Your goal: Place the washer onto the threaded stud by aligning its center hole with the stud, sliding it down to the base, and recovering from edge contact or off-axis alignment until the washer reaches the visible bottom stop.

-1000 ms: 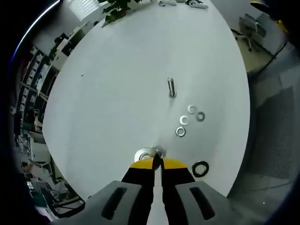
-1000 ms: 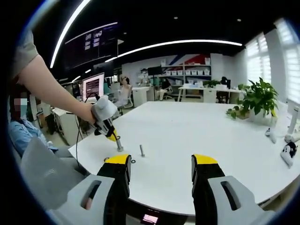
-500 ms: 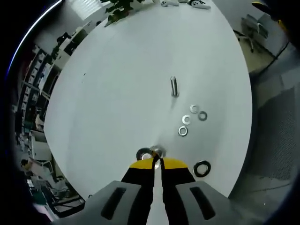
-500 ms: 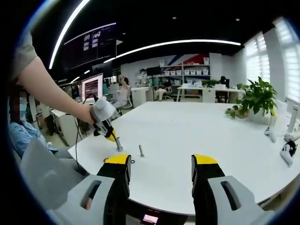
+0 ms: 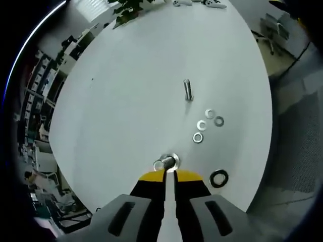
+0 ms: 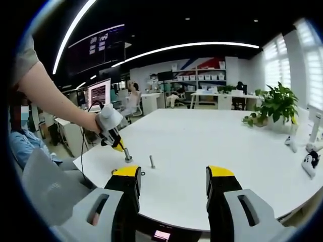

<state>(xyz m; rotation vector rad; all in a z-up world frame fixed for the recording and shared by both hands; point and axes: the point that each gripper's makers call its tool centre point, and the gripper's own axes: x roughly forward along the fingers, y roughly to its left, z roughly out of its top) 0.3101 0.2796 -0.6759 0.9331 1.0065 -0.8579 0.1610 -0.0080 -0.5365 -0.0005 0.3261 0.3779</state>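
White tabletop [image 5: 126, 101] spreads wide under both tools. In the left gripper view, the left gripper [image 5: 169, 173] has its yellow-tipped jaws pressed nearly together, and right at their tips a shiny washer [image 5: 172, 160] sits against the top of a short threaded stud [image 5: 160, 164]; I cannot tell whether the jaws actually pinch the washer's edge or only touch it, nor whether the hole is over the stud or just beside it. Further along the table a second stud [image 5: 187, 90] stands upright and alone. Between the two studs, off to one side, lie three small silver washers [image 5: 201, 125] close together, with a fourth [image 5: 219, 121] just beside them. A dark ring [image 5: 218, 178] lies flat near the table's edge, next to the left gripper's jaw. In the right gripper view, the right gripper [image 6: 173, 174] is held level over the near side of the table with its jaws wide apart and nothing between them. Across from it a person's hand [image 6: 96, 121] grips the left gripper's handle, its tip pointing down onto the nearer stud, and the lone stud stands a little beyond that. A leafy potted plant [image 6: 275, 106] sits at the far end of the table.
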